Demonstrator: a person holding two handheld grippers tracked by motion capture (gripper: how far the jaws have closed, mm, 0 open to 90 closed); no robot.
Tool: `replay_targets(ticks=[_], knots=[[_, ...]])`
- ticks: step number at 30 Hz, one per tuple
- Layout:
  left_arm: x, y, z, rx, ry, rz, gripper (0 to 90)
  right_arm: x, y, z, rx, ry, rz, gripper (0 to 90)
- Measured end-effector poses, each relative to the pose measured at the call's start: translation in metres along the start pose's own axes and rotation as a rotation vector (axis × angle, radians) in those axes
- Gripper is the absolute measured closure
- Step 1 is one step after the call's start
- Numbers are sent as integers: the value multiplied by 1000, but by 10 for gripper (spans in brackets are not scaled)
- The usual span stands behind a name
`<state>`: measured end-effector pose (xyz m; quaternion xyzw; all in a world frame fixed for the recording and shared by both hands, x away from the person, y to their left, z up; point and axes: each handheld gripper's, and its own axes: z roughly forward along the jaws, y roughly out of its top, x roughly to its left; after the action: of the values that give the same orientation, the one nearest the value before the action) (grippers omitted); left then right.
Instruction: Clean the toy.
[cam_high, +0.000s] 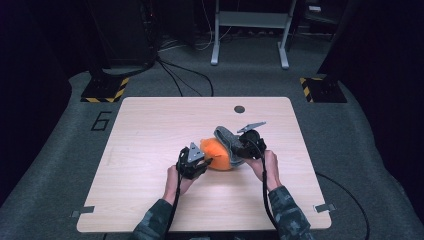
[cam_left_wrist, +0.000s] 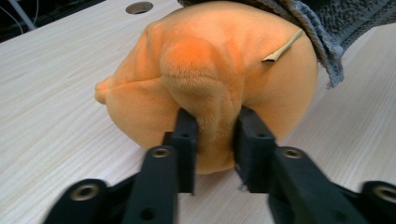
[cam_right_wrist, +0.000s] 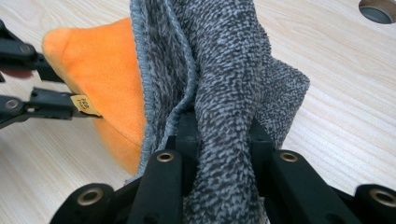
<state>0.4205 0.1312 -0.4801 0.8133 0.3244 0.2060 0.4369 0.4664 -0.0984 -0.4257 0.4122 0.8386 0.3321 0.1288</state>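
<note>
The left tongs sat toward the near edge of the light wooden table, a little left of its middle. Its two black jaws were squeezed tight on a fold of the soft orange plush toy, and the fuzzy cloth bulged up between them. A small tan tag stuck out of the toy's side.

The orange plush toy lay on the table near the middle, between the two tongs. Its far end was tucked inside the fuzzy grey knitted sock, which wrapped over it like a hat.

The right tongs were just right of the toy. Their jaws were pinched shut on a thick bunch of the grey sock. A hand held each of the tongs from the near edge.

A small round hole sat near the far edge of the table.
</note>
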Motion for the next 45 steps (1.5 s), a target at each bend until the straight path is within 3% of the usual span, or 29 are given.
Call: replay_targets(ticks=[3, 8, 9, 15, 20, 22, 27, 29, 30, 32, 38, 41, 45], knots=[[0, 0, -1, -11, -2, -12, 807, -1, -1, -2, -5, 6, 2, 735], [2, 4, -6, -23, -41, -86, 826, 0, -1, -12, -23, -1, -7, 735], [2, 7, -8, -27, -54, -112, 828, 4, 1, -19, -47, 16, -12, 735], [-1, 16, -16, -41, -73, -144, 829, 26, 11, -32, -67, 42, -61, 734], [-1, 15, -21, -52, -122, -215, 827, 40, 17, -29, -67, 50, -92, 732], [2, 12, -19, -49, -125, -223, 826, 42, 17, -25, -64, 54, -86, 733], [5, 9, -14, -38, -76, -184, 781, 46, 20, -10, -37, 22, -97, 735], [4, 9, -14, -35, -58, -171, 699, 46, 21, -8, -35, 12, -101, 735], [3, 10, -14, -30, -20, -132, 642, 46, 22, -5, -26, 20, -98, 736], [3, 9, -14, -30, -4, -97, 605, 45, 22, -3, -24, 26, -96, 736], [2, 8, -12, -35, -15, -92, 791, 52, 24, -10, -70, 14, -118, 732], [0, 9, -12, -33, -3, -87, 814, 55, 25, -8, -74, 23, -131, 732], [1, 8, -12, -28, 4, -109, 820, 51, 23, -5, -59, 30, -127, 738]])
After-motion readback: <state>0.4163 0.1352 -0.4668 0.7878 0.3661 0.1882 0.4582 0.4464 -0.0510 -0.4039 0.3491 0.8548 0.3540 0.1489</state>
